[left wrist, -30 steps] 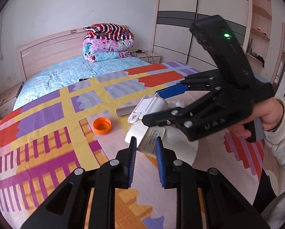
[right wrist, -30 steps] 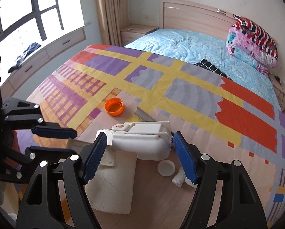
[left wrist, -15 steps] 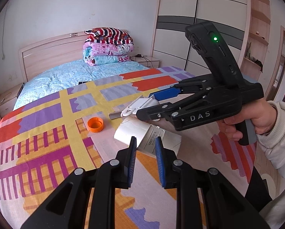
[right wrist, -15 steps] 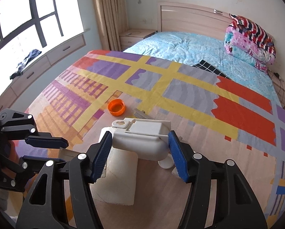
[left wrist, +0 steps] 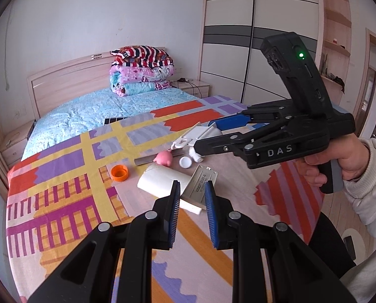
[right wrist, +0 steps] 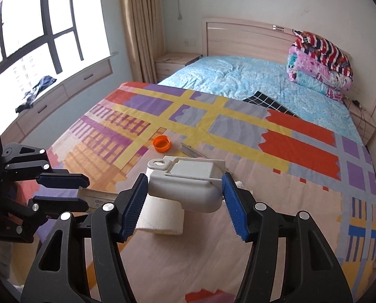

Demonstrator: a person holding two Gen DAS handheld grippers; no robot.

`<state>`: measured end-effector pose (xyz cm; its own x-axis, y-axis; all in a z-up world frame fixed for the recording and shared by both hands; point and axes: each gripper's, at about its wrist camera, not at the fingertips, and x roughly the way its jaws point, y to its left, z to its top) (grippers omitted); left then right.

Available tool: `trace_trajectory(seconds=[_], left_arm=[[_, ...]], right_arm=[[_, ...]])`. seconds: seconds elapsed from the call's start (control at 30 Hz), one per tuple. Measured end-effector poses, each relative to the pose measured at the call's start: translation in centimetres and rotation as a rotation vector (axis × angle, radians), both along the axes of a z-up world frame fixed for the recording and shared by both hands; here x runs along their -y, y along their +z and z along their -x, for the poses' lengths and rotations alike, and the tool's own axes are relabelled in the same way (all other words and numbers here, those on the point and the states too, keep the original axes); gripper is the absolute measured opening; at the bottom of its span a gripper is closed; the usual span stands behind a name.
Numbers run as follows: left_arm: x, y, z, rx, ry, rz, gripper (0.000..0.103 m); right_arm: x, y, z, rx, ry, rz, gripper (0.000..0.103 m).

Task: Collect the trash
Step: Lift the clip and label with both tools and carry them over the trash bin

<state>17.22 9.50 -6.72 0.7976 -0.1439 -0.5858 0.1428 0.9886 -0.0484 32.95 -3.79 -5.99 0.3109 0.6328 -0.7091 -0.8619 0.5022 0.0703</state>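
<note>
White roll point(right wrist: 160, 217) partly hidden behind grey plastic piece point(right wrist: 188, 186)

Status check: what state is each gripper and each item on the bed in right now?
Right gripper: shut on white part, held above bedspread.
Left gripper: shut on grey plate.
Orange cap: on bedspread, open side up.
Paper roll: lying on its side.
White cap: lying flat.
Pink toy: lying by metal strip.

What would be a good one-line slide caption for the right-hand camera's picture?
Right gripper lifts a white plastic part clear of the patterned bedspread, leaving an orange cap behind.
</note>
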Motion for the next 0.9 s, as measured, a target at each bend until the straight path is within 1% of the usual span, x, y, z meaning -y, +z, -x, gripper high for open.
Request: trace_trajectory(seconds=[0.23, 0.33, 0.53, 0.63, 0.73, 0.9], left_arm=[[2.3, 1.4, 2.5, 0.013, -0.006, -0.022, 0.020], [3.0, 1.6, 3.4, 0.008, -0.004, -0.021, 0.020], [4.7, 1.6, 6.4, -0.002, 0.004, -0.025, 0.020], [5.4, 1.5, 7.7, -0.001, 0.007, -0.028, 0.020], [6.1, 0.6, 8.8, -0.015, 0.024, -0.025, 0.020], [7.2, -0.8, 10.5, -0.040, 0.040, -0.017, 0.020]], right_arm=[[3.1, 1.9, 3.0, 0.033, -0.008, -0.035, 0.060], [4.5, 2.6, 4.6, 0.046, -0.004, -0.045, 0.060], [7.0, 3.2, 7.6, 0.068, -0.005, -0.060, 0.060], [8.3, 3.1, 9.2, 0.069, -0.002, -0.065, 0.060], [9.3, 2.5, 10.6, 0.066, -0.003, -0.060, 0.060], [10.9, 0.9, 12.9, 0.027, -0.007, -0.058, 0.060]])
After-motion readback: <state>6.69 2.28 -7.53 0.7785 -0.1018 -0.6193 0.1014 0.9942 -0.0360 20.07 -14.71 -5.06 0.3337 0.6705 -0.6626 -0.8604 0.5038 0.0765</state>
